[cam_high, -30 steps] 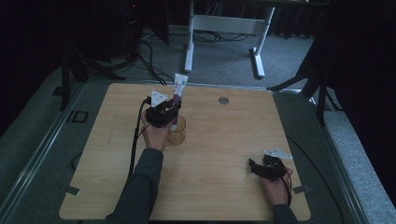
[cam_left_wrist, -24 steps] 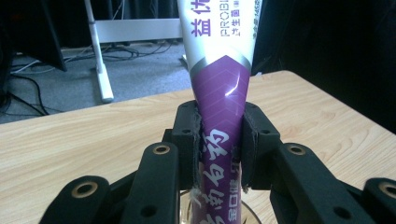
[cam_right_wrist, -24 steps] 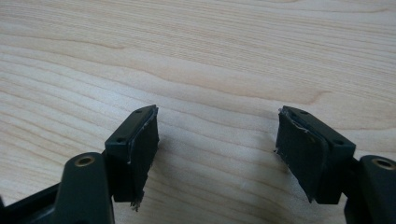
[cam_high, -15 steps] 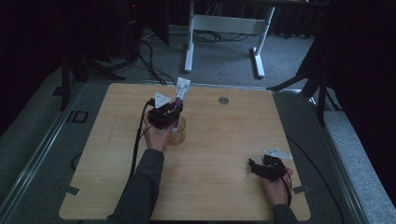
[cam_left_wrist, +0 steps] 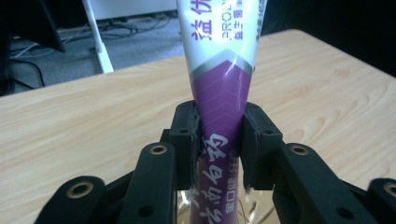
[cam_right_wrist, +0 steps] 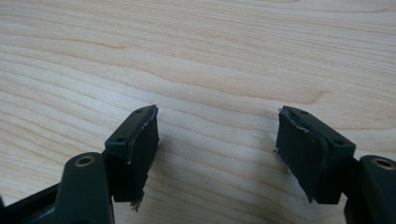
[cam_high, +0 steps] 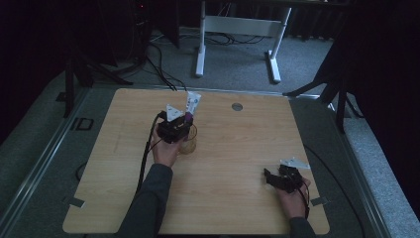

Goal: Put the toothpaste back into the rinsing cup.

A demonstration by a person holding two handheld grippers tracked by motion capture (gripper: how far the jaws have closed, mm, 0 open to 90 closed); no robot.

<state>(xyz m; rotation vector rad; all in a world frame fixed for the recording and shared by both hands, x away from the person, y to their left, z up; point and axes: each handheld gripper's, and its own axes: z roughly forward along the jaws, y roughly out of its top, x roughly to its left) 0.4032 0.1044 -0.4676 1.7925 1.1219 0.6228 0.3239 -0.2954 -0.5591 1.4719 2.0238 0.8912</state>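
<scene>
1. Currently, at the left of the table, the left gripper is pinching a toothpaste tube; its two black pads press the purple lower body from both sides.
2. The tube stands nearly upright, white crimped end uppermost, with its lower end inside a clear glass cup. The cup sits on the wooden table, just beside the person's left hand.
3. Handling judgement: the tube looks light and soft-walled, with a glossy skin that may slip under a weak grip. Hard pressure would likely dent it or push paste toward the cap.
4. Recommended hold: the present point on the narrower purple section appears sound. The wide flat crimp above would flex and offers poor control.
5. The cup is probably fragile and light; a sideways pull on the tube could tip it.
6. At the right, near the front edge, the right gripper lies low over bare wood. Its jaws are spread wide and hold nothing, as the right gripper view confirms.
7. Surface: pale wood grain, flat and uncluttered, with a small round grommet near the far edge.
8. Room: dim, grey carpet, a white desk frame beyond the table, and cables on the floor.
</scene>
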